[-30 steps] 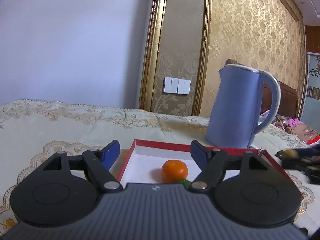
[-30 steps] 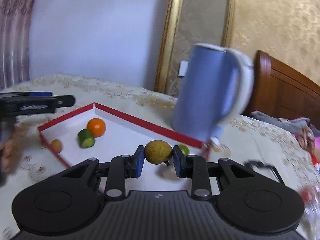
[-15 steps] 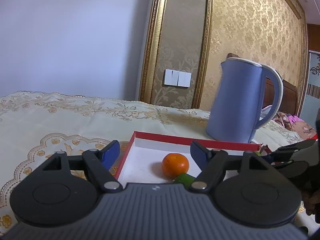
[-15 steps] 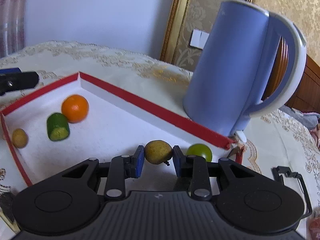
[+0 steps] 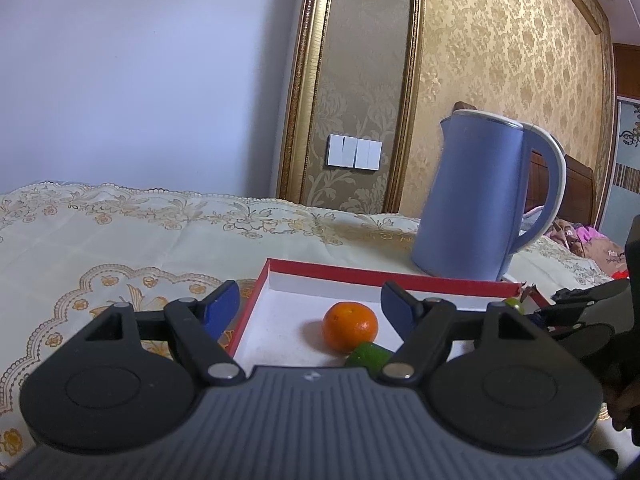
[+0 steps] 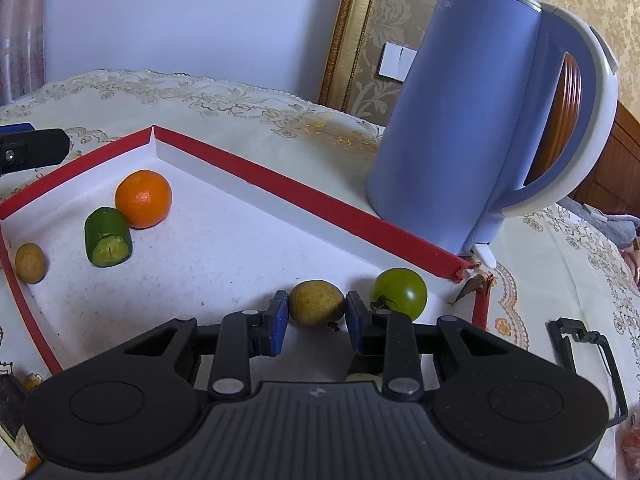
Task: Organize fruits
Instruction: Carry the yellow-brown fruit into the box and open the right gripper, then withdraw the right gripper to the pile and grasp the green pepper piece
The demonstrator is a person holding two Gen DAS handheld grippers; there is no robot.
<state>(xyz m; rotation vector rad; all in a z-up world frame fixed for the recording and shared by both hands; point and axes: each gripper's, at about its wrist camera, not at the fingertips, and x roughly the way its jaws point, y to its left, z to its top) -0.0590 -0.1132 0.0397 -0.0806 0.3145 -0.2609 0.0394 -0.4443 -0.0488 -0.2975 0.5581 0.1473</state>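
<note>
My right gripper (image 6: pixel 316 312) is shut on a small yellow-brown fruit (image 6: pixel 316 303), held low over the white floor of the red-rimmed box (image 6: pixel 304 192). A green tomato (image 6: pixel 400 292) lies just right of it in the box's corner. Further left in the box are an orange (image 6: pixel 143 199), a cut green piece (image 6: pixel 107 242) and another small yellow-brown fruit (image 6: pixel 30 263). My left gripper (image 5: pixel 310 306) stands open at the box's near edge, with the orange (image 5: pixel 350 327) and the green piece (image 5: pixel 368 356) lying beyond its fingers. The right gripper (image 5: pixel 576 312) shows at the right edge.
A tall blue kettle (image 6: pixel 472 120) stands on the embroidered tablecloth (image 6: pixel 240 96) just behind the box's far rim. A black clip (image 6: pixel 588 344) lies on the cloth at the right. Wooden bed furniture and a gold-papered wall lie behind.
My right gripper has carried the yellow-brown fruit forward and down into the box, close to the green tomato. The left gripper has stayed where it was, still open.
</note>
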